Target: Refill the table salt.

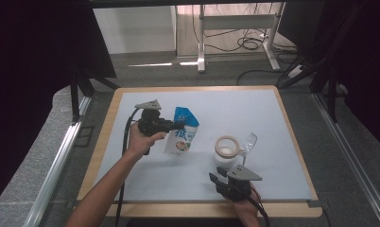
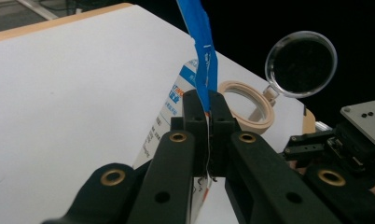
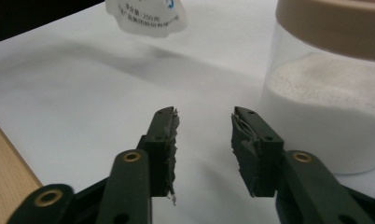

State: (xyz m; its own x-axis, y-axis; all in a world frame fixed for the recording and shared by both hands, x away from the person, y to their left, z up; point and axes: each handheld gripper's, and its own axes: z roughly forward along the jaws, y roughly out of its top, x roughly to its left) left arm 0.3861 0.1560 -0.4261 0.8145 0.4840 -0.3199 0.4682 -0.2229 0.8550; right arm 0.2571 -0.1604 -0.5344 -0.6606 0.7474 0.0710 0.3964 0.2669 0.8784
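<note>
The left gripper [image 1: 175,126] is pinching the blue-and-white pouch [image 1: 182,135] by its top edge, left of the open jar [image 1: 227,150]; right gripper [image 3: 204,140] is waiting part-open and empty. Best tip it slowly over the jar's mouth.

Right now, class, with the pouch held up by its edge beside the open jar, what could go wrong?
1. The left gripper pinches only the pouch's thin blue top edge; it might slip or tear.
2. The jar stands unheld, lid flipped open; a swinging pouch could tip it.
3. The right gripper is open beside the jar and might nudge it.
</note>
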